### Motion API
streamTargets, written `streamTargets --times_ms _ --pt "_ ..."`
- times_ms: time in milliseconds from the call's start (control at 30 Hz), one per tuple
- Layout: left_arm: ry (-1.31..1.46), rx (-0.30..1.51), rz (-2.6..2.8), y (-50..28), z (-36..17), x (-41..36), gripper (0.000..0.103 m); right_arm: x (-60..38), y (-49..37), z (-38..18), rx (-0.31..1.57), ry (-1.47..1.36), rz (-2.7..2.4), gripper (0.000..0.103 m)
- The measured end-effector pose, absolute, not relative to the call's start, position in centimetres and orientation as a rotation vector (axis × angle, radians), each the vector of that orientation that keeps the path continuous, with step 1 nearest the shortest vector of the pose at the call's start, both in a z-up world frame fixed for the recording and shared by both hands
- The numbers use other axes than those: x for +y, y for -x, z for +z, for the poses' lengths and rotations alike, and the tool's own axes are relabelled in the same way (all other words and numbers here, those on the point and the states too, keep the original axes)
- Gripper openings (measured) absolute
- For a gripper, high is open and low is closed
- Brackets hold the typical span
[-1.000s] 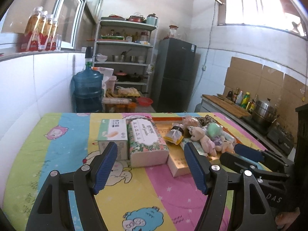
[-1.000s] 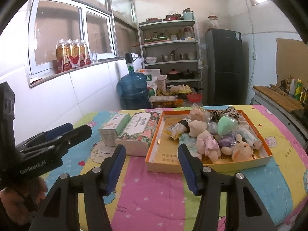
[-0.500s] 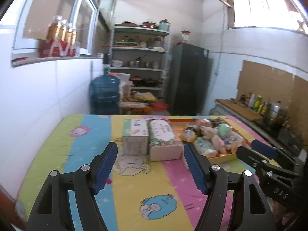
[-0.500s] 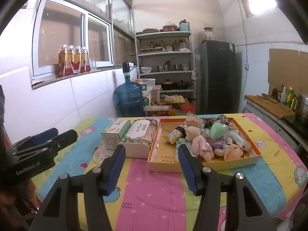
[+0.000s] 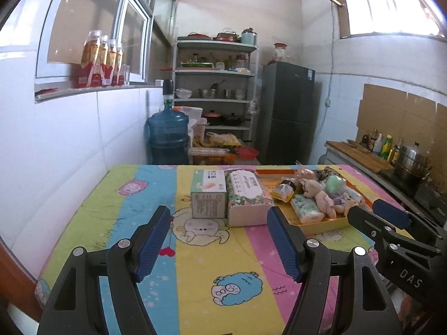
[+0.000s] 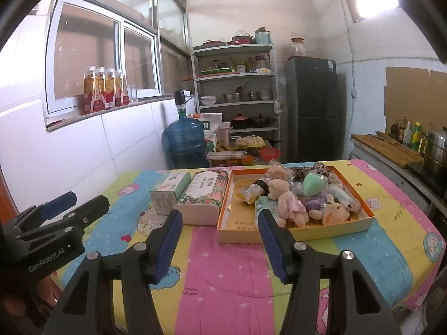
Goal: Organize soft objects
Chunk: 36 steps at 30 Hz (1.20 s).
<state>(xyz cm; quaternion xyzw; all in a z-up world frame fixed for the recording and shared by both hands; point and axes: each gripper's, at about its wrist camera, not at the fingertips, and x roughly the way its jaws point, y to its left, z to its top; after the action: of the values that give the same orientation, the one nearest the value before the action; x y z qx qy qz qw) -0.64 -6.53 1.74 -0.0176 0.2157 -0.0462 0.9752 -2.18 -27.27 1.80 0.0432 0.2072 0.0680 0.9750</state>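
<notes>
An orange-rimmed box (image 6: 363,220) on the colourful table cover holds several small plush toys (image 6: 287,203), a mint sponge (image 6: 314,184), tissue packs and snack packets; it also shows in the left wrist view (image 5: 321,224). A floral tissue pack (image 6: 202,195) (image 5: 247,192) and a green-white carton (image 6: 167,189) (image 5: 209,194) lie just left of the box. My left gripper (image 5: 218,240) is open and empty, well short of the carton. My right gripper (image 6: 219,240) is open and empty, near the box's front edge.
The table (image 5: 125,195) stands against a white tiled wall on the left. Behind it are a blue water jug (image 6: 185,142), a metal shelf rack (image 6: 237,89) and a dark fridge (image 6: 311,109). A counter with bottles and pots (image 6: 405,145) runs along the right.
Both grippers have pulled back and away from the table, so the box and packs look smaller and farther. Both stay open and empty.
</notes>
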Motion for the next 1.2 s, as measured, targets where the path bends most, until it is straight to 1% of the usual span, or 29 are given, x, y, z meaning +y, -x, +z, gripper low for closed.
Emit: streamTargets --times_ms 1200 --pt "0.039 0.450 -0.079 0.21 1.48 -6.47 0.073 -26.61 1.36 1.34 0.439 -0.101 0.167 0.056"
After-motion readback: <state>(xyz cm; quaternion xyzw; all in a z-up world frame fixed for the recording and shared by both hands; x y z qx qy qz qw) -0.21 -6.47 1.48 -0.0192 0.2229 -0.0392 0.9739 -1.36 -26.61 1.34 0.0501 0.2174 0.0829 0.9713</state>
